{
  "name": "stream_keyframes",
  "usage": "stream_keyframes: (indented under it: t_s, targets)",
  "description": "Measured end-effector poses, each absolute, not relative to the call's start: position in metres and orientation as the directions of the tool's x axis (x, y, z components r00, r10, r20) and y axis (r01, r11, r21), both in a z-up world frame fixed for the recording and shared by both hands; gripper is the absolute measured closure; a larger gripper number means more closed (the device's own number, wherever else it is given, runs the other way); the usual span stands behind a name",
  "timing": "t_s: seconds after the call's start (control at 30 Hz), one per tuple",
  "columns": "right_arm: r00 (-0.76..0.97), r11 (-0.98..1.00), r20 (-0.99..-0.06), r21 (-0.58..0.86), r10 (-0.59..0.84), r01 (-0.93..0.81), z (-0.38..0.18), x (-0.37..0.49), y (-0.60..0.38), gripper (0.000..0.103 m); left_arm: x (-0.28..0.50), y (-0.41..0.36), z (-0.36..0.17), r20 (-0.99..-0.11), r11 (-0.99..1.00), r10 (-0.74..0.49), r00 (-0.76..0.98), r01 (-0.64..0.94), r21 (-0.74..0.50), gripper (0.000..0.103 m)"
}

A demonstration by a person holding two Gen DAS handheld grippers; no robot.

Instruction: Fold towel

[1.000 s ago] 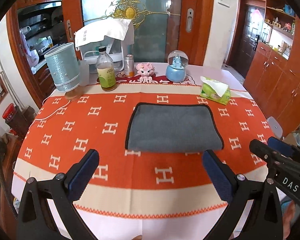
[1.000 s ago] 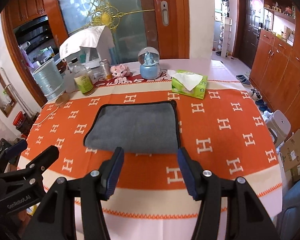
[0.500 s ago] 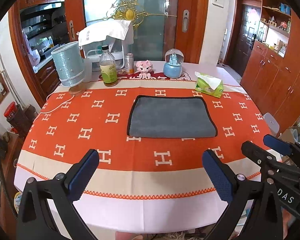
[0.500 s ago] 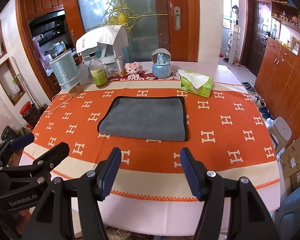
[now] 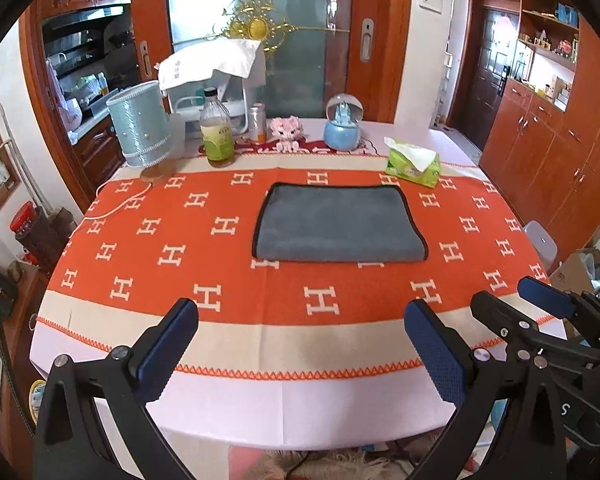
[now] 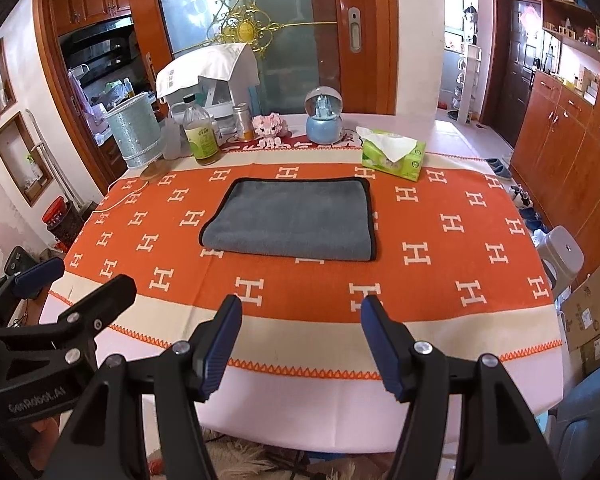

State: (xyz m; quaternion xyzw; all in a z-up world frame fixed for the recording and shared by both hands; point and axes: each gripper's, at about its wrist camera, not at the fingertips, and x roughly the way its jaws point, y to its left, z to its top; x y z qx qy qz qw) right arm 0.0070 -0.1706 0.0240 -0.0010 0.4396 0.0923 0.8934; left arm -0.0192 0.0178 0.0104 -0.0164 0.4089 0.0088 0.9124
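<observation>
Towel folded and lying flat, both grippers clear of it

Towel [image 5: 338, 226], grey with a dark trim, lies near the middle of the orange tablecloth [image 5: 172, 240] as a neat rectangle with a rounded fold along its near edge; it looks already doubled over. The left gripper [image 5: 300, 344] hangs spread wide near the table's front edge, holding nothing, and the right gripper [image 6: 300, 340] is likewise spread and empty, well apart from the cloth. If another fold is meant, the risk is a finger catching only the top layer, so the stack slides apart and the edges come out crooked. A pinch could also snag the tablecloth beneath and drag it, which might shift the tissue pack [image 6: 394, 154] or the glass bottle [image 5: 217, 136] standing near the far edge.
</observation>
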Motion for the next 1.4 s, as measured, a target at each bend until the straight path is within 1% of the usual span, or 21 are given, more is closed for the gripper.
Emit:
stream_keyframes:
  t_s: [0.4, 1.0, 1.4]
  targets:
    - [0.605, 0.989, -0.788, 0.041, 0.118, -0.140, 0.023, -0.004, -0.170, 0.041, -0.025, 0.018, 0.007, -0.745, 0.999, 0.019, 0.667, -0.043, -0.014, 0.001]
    - [0.602, 0.992, -0.790, 0.060, 0.117, -0.115, 0.020, -0.003, -0.176, 0.041, -0.025, 0.014, 0.006, -0.740, 0.999, 0.043, 0.671, -0.035, 0.027, 0.001]
    - [0.603, 0.993, -0.790, 0.049, 0.107, -0.112, 0.018, 0.001, -0.174, 0.041, -0.019, 0.017, 0.007, -0.739, 0.999, 0.048, 0.672, -0.043, 0.025, 0.001]
